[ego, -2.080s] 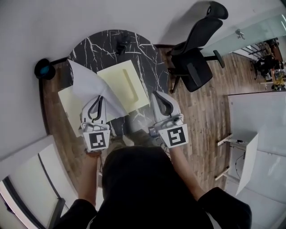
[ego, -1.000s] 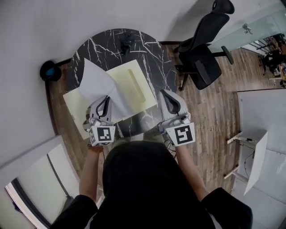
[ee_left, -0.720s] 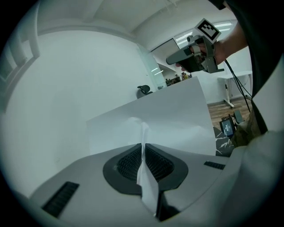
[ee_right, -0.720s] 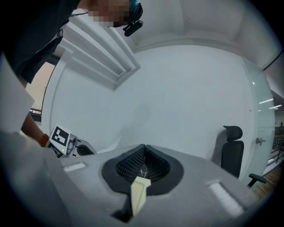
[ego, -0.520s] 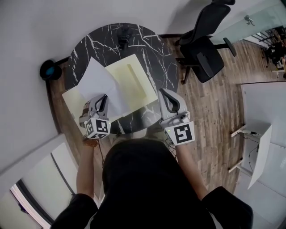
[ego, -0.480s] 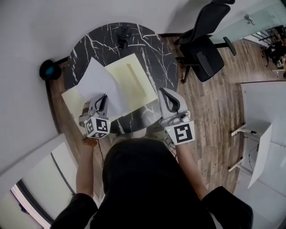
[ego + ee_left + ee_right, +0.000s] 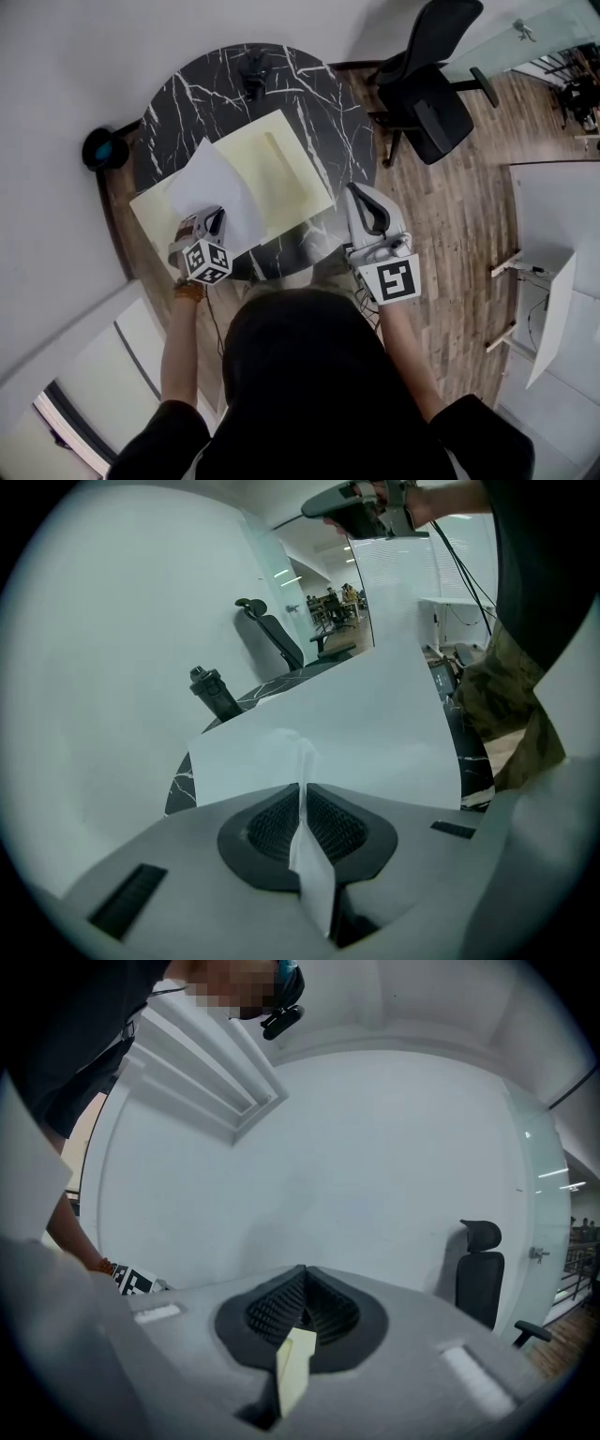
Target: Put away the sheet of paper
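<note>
A white sheet of paper (image 7: 208, 187) (image 7: 356, 733) hangs tilted over the left half of an open pale yellow folder (image 7: 281, 169) on the round black marble table (image 7: 323, 103). My left gripper (image 7: 214, 220) (image 7: 302, 794) is shut on the sheet's near edge, which sticks up between the pads. My right gripper (image 7: 364, 202) (image 7: 302, 1283) stands at the folder's near right corner. It is shut on a pale yellow edge (image 7: 294, 1363) that looks like the folder's cover.
A black bottle (image 7: 253, 73) (image 7: 214, 694) stands at the table's far side. A black office chair (image 7: 429, 89) (image 7: 480, 1279) is to the right of the table, a round dark object (image 7: 98, 147) lies on the floor to its left, and white desks (image 7: 553, 216) stand at far right.
My left gripper has drawn back toward me and the sheet has sunk from standing up to lying lower over the folder. The right gripper has kept its place at the folder's corner.
</note>
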